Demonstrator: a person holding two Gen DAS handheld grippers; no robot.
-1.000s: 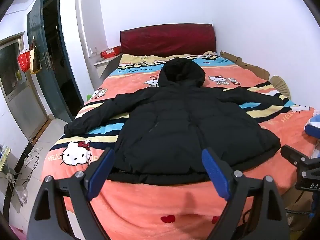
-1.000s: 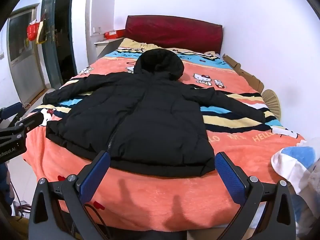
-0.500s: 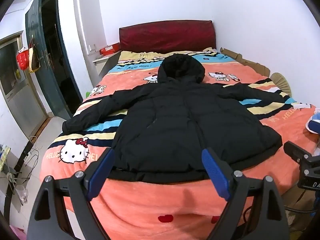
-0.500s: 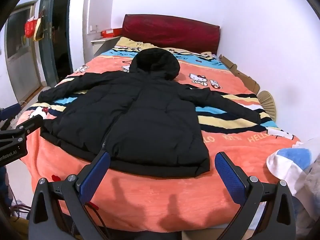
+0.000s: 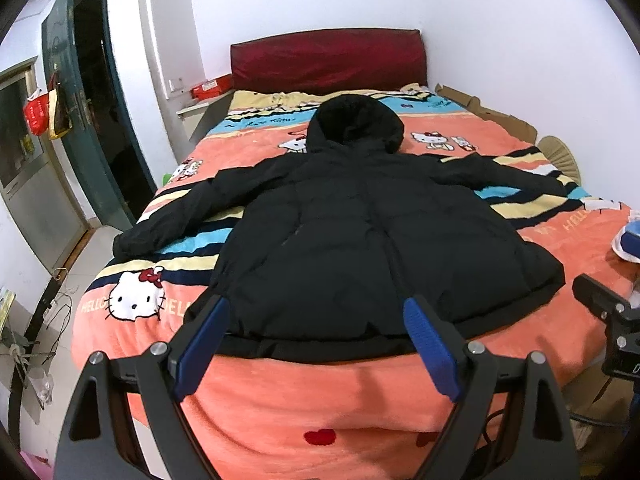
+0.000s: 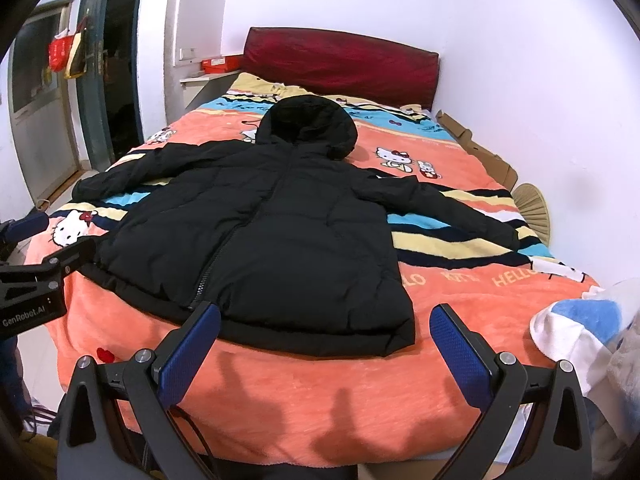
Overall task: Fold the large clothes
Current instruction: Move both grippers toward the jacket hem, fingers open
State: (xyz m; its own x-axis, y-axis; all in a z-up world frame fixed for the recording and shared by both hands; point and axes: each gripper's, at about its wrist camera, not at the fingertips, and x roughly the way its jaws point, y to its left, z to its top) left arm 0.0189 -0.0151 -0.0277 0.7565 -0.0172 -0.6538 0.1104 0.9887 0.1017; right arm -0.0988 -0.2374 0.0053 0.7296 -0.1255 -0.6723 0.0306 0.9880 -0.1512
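From the left wrist view, the left claw (image 5: 316, 344) hangs over the foot of the bed (image 5: 280, 420), its blue pads wide apart and holding nothing. The black jacket (image 5: 372, 248) lies flat on the orange blanket (image 5: 256, 396), hood (image 5: 356, 124) toward the red headboard (image 5: 328, 60), both sleeves spread out to the sides. Its hem lies just beyond the pads, near the foot edge. The right claw's tip shows at the right edge.

From the right wrist view, the right claw (image 6: 325, 346) also stands with its pads apart and empty, short of the blanket's edge. The jacket (image 6: 272, 232) sits left of centre, zipper (image 6: 208, 276) facing up, hem corner between the two pads. A white and blue cloth (image 6: 580, 320) lies at the right, apart from the jacket. The left claw's body shows at the left edge.
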